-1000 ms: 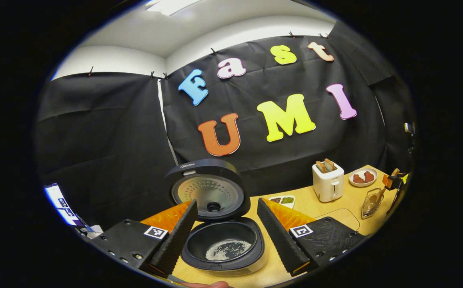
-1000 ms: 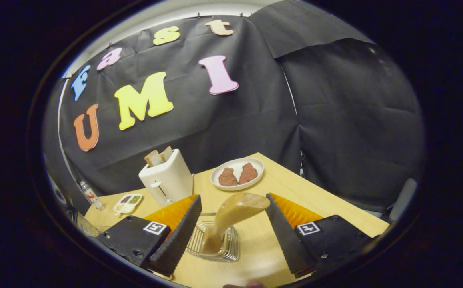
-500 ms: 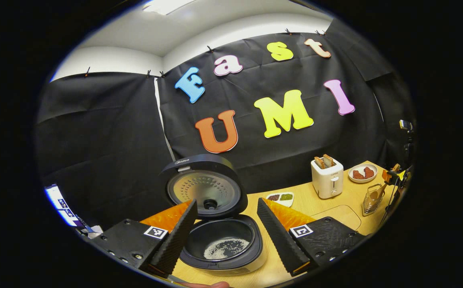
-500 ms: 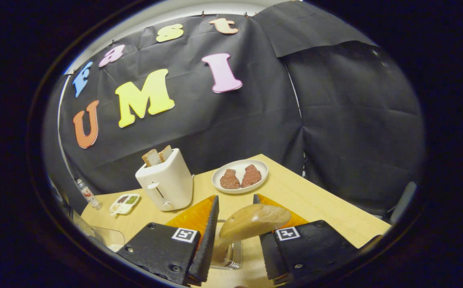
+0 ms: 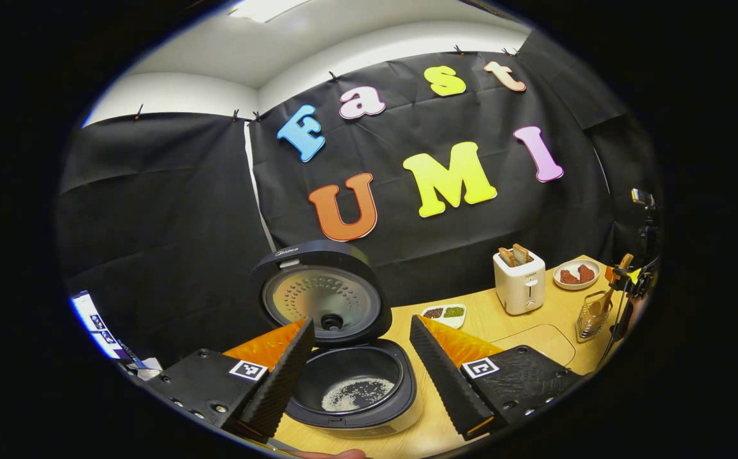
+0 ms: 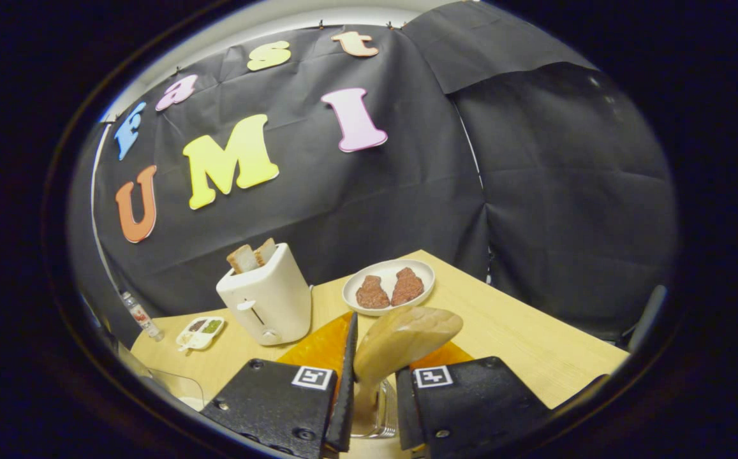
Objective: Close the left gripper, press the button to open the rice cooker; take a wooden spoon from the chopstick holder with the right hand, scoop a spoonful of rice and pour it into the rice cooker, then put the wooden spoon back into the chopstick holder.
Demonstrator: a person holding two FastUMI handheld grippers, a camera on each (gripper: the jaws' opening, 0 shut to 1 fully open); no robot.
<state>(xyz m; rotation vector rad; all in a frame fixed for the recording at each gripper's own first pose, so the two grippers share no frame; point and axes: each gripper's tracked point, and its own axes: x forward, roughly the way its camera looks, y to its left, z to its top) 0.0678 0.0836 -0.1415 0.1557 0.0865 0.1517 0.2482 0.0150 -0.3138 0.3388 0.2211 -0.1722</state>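
The right tool (image 6: 372, 382) is clamped on the pale wooden spoon (image 6: 400, 341) standing in the wire chopstick holder (image 6: 378, 414). The left tool (image 5: 362, 357) is spread wide near the open black rice cooker (image 5: 349, 382) on the light wooden surface (image 5: 534, 338).

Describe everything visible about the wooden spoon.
The wooden spoon is pale, smooth wood with a broad rounded bowl pointing up, tilted right. Its handle runs down into the wire chopstick holder on the table. The right gripper has its jaws closed on the handle just below the bowl.

The wooden table (image 5: 490, 325) carries rice cooker (image 5: 356, 389), toaster (image 5: 519, 280), plate (image 6: 389, 287) (meat, perhaps).
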